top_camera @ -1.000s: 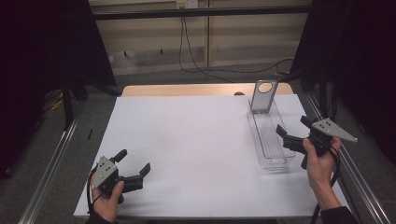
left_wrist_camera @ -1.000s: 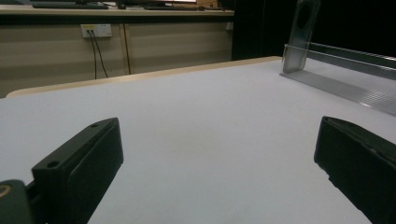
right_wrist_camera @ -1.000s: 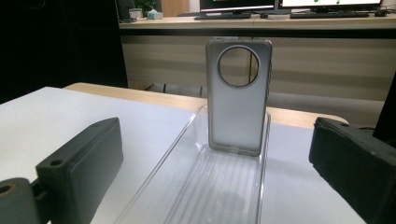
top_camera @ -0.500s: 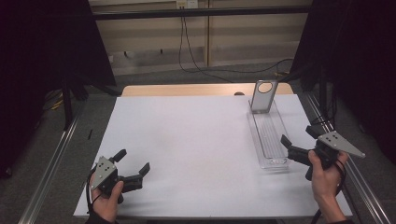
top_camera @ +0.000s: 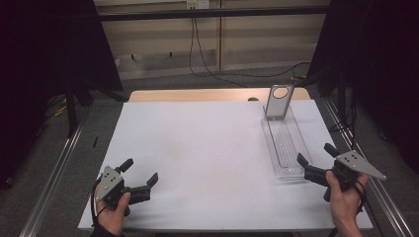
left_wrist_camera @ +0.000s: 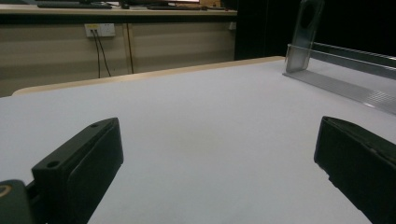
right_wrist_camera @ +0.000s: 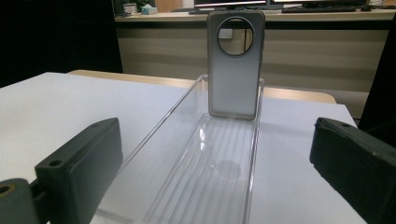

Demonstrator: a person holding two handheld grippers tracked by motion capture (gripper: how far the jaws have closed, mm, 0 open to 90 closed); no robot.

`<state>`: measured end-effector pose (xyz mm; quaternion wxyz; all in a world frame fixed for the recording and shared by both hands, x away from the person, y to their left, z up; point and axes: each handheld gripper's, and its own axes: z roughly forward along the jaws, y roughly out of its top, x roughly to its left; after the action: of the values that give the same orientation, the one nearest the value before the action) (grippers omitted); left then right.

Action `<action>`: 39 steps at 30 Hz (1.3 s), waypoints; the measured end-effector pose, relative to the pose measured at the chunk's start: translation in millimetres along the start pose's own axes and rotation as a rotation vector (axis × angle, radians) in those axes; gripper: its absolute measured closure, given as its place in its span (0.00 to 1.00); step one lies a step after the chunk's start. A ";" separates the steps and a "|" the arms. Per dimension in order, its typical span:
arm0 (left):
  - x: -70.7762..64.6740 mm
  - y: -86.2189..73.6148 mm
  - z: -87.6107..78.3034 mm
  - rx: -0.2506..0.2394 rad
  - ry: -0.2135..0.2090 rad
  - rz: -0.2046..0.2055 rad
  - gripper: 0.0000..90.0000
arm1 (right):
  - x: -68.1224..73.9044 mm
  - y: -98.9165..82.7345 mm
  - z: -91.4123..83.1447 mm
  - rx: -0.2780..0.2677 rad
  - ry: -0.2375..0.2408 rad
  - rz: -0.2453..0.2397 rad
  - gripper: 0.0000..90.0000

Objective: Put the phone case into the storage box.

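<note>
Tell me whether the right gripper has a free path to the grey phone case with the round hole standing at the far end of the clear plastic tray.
Probably yes. The right gripper sits open at the near end of the clear plastic tray, facing along it, and nothing lies between it and the grey phone case.

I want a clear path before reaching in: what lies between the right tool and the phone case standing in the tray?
Only the clear tray's bare ribbed floor lies between the right tool and the phone case, as the right gripper view shows.
</note>
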<state>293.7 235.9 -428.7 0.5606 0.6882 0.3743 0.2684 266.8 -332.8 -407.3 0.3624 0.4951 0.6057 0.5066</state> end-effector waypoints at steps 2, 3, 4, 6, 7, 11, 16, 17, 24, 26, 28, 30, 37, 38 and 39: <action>0.1 -0.7 -0.2 0.006 0.005 -0.003 0.01 | 0.4 -2.6 -2.8 0.000 -0.002 0.001 0.02; 0.2 -0.8 -0.3 0.008 0.011 -0.003 0.01 | 0.9 -4.2 -3.9 0.000 -0.006 0.005 0.02; 0.1 -0.9 -0.6 0.012 0.014 -0.001 0.01 | 1.2 -5.8 -5.6 0.001 -0.008 0.005 0.02; -0.1 -1.6 -1.4 0.009 0.007 -0.001 0.01 | 1.5 -8.4 -8.7 0.002 -0.007 0.008 0.02; 0.1 -1.7 -1.8 0.009 0.009 0.003 0.01 | 1.4 -9.6 -10.5 0.001 -0.005 0.011 0.02; -1.1 -2.5 -3.1 0.008 0.008 -0.003 0.01 | 1.7 -14.7 -17.2 0.005 -0.011 0.018 0.02; -0.8 -2.8 -6.1 0.007 0.013 0.007 0.01 | 3.4 -17.9 -25.6 -0.009 -0.015 0.024 0.02; -0.6 -2.9 -6.5 0.008 0.014 0.008 0.01 | 3.1 -18.9 -27.1 -0.009 -0.015 0.020 0.02; -1.0 -3.1 -8.5 0.004 0.023 0.013 0.02 | 2.6 -25.6 -35.4 -0.004 -0.017 0.025 0.02; -1.3 -3.4 -8.8 0.001 0.027 0.005 0.02 | 2.2 -27.7 -37.8 0.000 -0.021 0.028 0.02; -0.6 -3.3 -9.8 0.003 0.028 0.011 0.02 | 1.7 -30.3 -40.3 0.005 -0.025 0.028 0.01; -1.3 -3.6 -9.6 0.006 0.027 0.017 0.02 | 0.3 -31.6 -41.8 0.005 -0.026 0.028 0.01; -1.9 -2.8 -7.4 0.000 0.020 0.005 0.02 | -3.8 -38.3 -39.6 0.012 -0.023 0.047 0.01; -1.6 -2.9 -7.0 0.001 0.019 0.005 0.02 | -3.6 -38.4 -39.5 0.010 -0.026 0.053 0.01; -1.4 -2.7 -6.9 0.002 0.018 0.005 0.02 | -3.1 -38.0 -39.1 0.006 -0.025 0.047 0.01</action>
<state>286.8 238.9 -429.7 0.5559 0.6871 0.3779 0.2756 221.9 -345.7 -435.8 0.3565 0.5167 0.5910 0.5067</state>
